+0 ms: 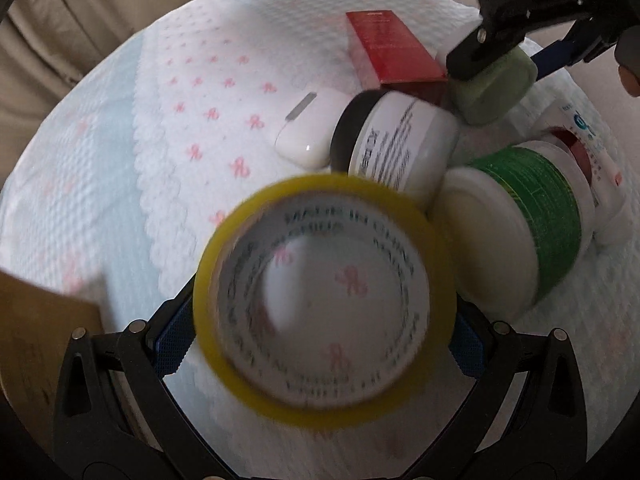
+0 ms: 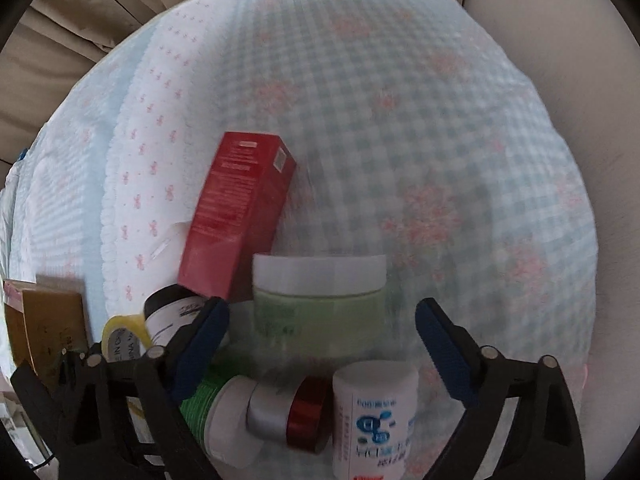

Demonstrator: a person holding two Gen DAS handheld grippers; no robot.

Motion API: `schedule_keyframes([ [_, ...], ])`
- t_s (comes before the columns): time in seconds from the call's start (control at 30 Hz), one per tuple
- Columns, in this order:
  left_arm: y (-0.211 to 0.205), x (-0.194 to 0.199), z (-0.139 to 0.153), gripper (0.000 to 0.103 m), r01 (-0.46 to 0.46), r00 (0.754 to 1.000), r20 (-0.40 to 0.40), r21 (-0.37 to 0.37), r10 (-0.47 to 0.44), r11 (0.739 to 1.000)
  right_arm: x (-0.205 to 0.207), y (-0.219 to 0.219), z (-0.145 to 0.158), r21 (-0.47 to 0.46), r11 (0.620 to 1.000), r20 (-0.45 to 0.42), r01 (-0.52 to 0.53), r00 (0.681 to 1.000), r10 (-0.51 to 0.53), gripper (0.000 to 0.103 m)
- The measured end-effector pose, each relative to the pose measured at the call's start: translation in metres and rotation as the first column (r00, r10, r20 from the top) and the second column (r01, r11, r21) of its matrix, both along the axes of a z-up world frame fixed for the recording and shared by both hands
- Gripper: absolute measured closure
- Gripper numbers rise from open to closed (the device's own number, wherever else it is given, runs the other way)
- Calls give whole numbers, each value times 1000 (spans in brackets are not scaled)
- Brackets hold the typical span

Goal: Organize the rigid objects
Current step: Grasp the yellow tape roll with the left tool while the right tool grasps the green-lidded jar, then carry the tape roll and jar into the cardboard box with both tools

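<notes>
Yellow tape roll (image 1: 324,300) sits clamped between left fingers (image 1: 320,344). Right fingers (image 2: 320,336) spread wide, flanking pale green white-lidded jar (image 2: 320,300), not gripping. Other containers clustered on bedcover (image 2: 440,140); sorting looks early.

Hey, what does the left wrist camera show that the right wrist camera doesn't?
Only left wrist: the left tongs clamping the yellow tape roll. Only right wrist: the white lid of the green jar, and the blue checked cloth. Both: the red box, the black-lidded white jar, the green-labelled tub, and the right tongs around the green jar.
</notes>
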State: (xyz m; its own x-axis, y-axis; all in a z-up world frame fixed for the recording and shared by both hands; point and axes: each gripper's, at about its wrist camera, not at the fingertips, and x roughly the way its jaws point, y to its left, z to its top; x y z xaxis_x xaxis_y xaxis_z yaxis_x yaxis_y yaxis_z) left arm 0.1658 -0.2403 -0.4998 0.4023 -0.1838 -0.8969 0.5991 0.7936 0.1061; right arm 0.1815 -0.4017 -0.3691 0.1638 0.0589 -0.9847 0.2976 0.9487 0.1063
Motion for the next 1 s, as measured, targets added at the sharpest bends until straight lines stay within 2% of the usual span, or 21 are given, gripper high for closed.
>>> schedule_keyframes([
  [0.17, -8, 10, 0, 4, 59, 998, 9, 22, -59, 998, 8, -4, -12, 31, 999, -27, 13, 1000, -12, 31],
  [0.23, -7, 14, 1, 5, 60, 998, -1, 17, -60, 998, 10, -8, -15, 84, 996, -26, 30, 999, -28, 37],
  [0.47, -6, 15, 8, 5, 46, 999, 3, 18, -46, 999, 3, -10, -11, 77, 996, -12, 38, 999, -37, 37],
  [0.63, 4, 20, 26, 5, 4, 1000, 27, 14, -4, 1000, -15, -11, 7, 76, 995, 19, 60, 998, -62, 37],
  [0.77, 14, 14, 55, 5, -34, 997, 62, -1, 34, 999, -27, -12, 33, 77, 995, 56, 65, 996, -69, 37],
  [0.87, 24, 7, 90, 5, -65, 994, 89, -32, 68, 997, -38, -7, 68, 72, 996, 103, 61, 992, -68, 37],
  [1.0, 48, 1, 160, 5, -127, 983, 119, -91, 137, 988, -51, 10, 121, 49, 998, 167, 32, 985, -40, 37],
])
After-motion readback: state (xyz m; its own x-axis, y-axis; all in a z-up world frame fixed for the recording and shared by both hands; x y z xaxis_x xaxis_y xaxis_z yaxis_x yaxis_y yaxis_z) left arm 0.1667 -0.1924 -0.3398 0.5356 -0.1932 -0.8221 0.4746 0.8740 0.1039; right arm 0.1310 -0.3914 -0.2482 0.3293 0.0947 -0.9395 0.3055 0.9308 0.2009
